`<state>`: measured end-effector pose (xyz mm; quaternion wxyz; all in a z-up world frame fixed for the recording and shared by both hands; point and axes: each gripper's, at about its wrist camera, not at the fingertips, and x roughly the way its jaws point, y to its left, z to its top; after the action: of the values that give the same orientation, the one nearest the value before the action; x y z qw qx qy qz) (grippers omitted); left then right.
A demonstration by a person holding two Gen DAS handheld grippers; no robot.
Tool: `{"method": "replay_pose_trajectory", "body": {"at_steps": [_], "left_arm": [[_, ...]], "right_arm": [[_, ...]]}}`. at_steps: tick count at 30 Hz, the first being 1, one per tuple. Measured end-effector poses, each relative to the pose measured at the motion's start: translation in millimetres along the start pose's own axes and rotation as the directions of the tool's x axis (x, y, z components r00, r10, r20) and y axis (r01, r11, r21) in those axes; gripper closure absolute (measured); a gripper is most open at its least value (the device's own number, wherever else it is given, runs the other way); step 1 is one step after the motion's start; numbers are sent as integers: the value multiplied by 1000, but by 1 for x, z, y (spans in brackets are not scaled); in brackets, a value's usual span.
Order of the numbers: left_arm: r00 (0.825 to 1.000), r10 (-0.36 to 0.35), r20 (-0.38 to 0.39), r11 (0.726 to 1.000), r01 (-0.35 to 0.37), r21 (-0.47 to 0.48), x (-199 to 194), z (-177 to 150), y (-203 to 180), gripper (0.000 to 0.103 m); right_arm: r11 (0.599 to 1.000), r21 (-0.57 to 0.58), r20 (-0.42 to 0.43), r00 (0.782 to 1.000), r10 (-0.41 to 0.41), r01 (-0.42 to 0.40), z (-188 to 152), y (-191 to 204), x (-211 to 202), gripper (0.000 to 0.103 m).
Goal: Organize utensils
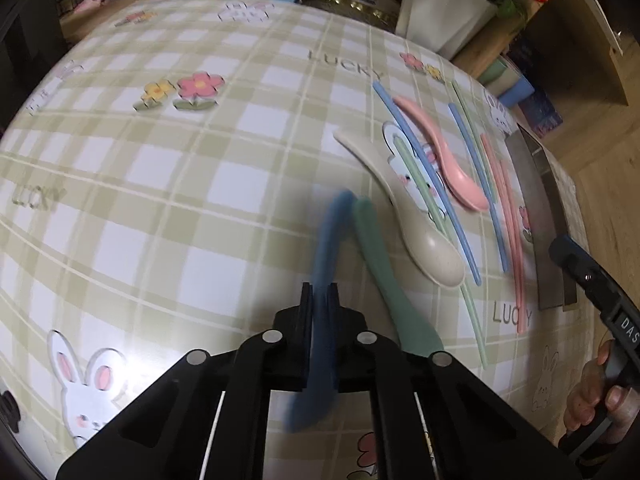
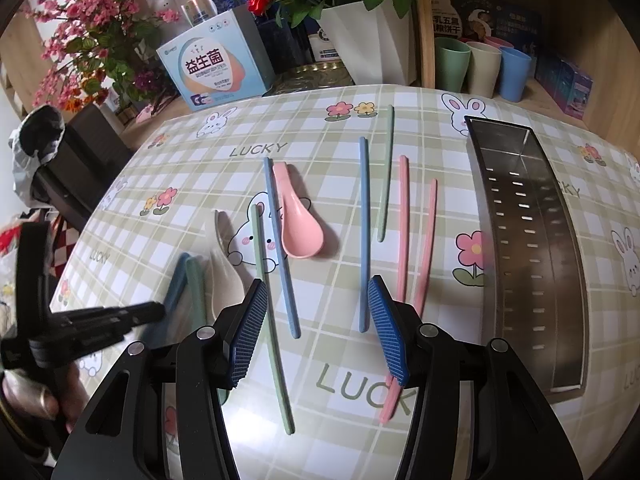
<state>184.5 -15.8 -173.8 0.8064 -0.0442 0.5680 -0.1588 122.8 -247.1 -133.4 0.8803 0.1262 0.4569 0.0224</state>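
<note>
My left gripper (image 1: 319, 292) is shut on a blue spoon (image 1: 326, 280), which looks motion-blurred; it also shows in the right wrist view (image 2: 174, 292). A green spoon (image 1: 384, 280) lies beside it. A cream spoon (image 1: 404, 208), a pink spoon (image 2: 298, 216) and blue, green and pink chopsticks (image 2: 364, 236) lie on the checked tablecloth (image 2: 320, 320). My right gripper (image 2: 318, 316) is open and empty above the chopsticks. A steel utensil tray (image 2: 528, 240) stands at the right.
Behind the table stand a white plant pot (image 2: 368, 40), a blue box (image 2: 216, 64), pink flowers (image 2: 92, 32) and three cups (image 2: 484, 68) on a shelf. A dark chair (image 2: 72, 168) is at the left.
</note>
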Motion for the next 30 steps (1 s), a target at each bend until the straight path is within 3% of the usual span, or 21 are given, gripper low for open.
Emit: {"method": "replay_pose_trajectory", "body": {"at_steps": [6,16,17,19,20,21,30], "left_arm": [[998,-57,-28,998,58,38,-3,0,-10,102],[999,-32,-37,993,36,111,4,-2,-21,101],[999,-30,-36,992,34,120,4,-1,-22,98],[999,-21,-31,990,25,135,3,1,-23,85],[1000,-16,-25,990,19,139,2,1,-24,74],[1000,-17,-13,989,19,145,1,2,-24,71],[999,-33,-10,990,34,139,4,4,-19,71]], "right_arm": [[1000,1,0,1000,5,-5,0,-1,-1,52],[1000,12,-2,1000,3,-3,-2,-3,0,52],[1000,13,-3,1000,4,-4,-2,-3,0,52],[1000,12,-3,1000,4,-4,-2,-3,0,52],[1000,12,-2,1000,4,-4,-2,-3,0,52],[1000,12,-2,1000,3,-3,-2,-3,0,52],[1000,15,-5,1000,-2,2,-2,-5,1,52]]}}
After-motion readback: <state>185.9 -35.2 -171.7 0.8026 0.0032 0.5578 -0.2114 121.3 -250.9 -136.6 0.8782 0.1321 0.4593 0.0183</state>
